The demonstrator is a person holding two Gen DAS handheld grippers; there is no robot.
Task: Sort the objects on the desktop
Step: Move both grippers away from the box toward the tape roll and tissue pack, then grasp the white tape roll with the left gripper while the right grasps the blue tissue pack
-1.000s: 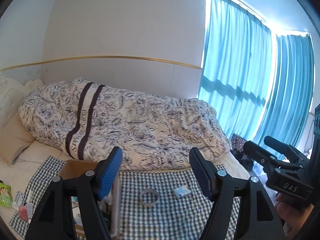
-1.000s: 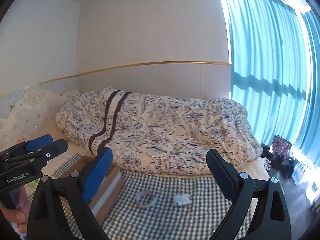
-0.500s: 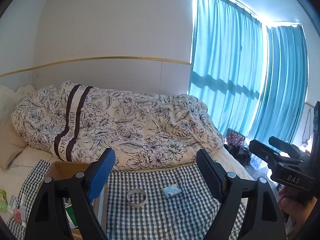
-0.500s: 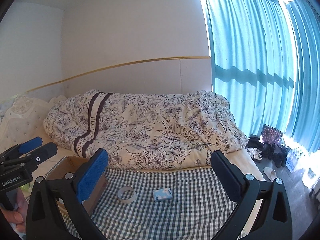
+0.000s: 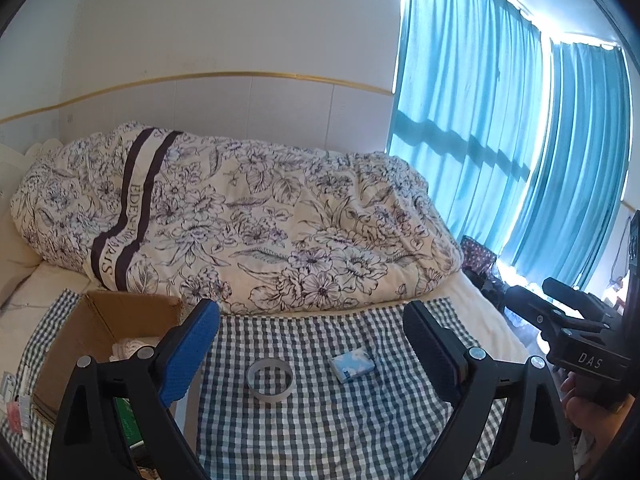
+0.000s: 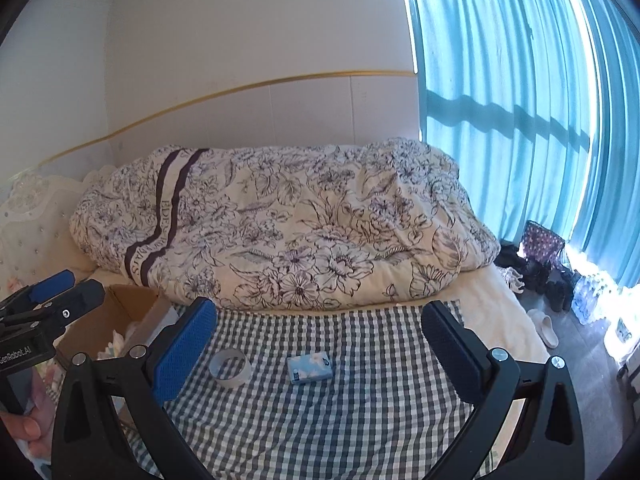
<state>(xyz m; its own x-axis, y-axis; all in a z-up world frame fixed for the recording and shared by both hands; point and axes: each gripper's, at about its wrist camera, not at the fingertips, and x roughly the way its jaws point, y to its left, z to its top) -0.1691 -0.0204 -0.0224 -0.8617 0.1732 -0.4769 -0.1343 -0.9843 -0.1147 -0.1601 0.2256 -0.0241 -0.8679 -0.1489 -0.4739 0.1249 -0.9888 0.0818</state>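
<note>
Checked blue-and-white cloth (image 5: 360, 420) covers the near part of a bed, and on it lie the two things left out: a roll of tape (image 5: 269, 381), flat on its side with the hole facing up, and just to its right, apart from it, a small blue tissue pack (image 5: 352, 365) with a pale cloud-like print. At the left edge of the cloth stands an open cardboard box (image 5: 100, 332), flaps up, with something white and something green visible inside. Behind all this a bunched floral duvet (image 5: 240, 220) with two dark stripes fills the middle of the bed, and teal curtains (image 5: 500, 140) hang at the right. The left gripper (image 5: 312, 344) hangs above the cloth with its jaws spread wide and nothing between them; the tape and tissue pack show in the gap below. The right gripper (image 6: 320, 340) is likewise spread wide and empty, hanging over the same cloth with the tissue pack roughly centred beneath it and the tape nearer its left finger. Each wrist view catches the other gripper at its edge, held by a hand (image 5: 592, 420).
</note>
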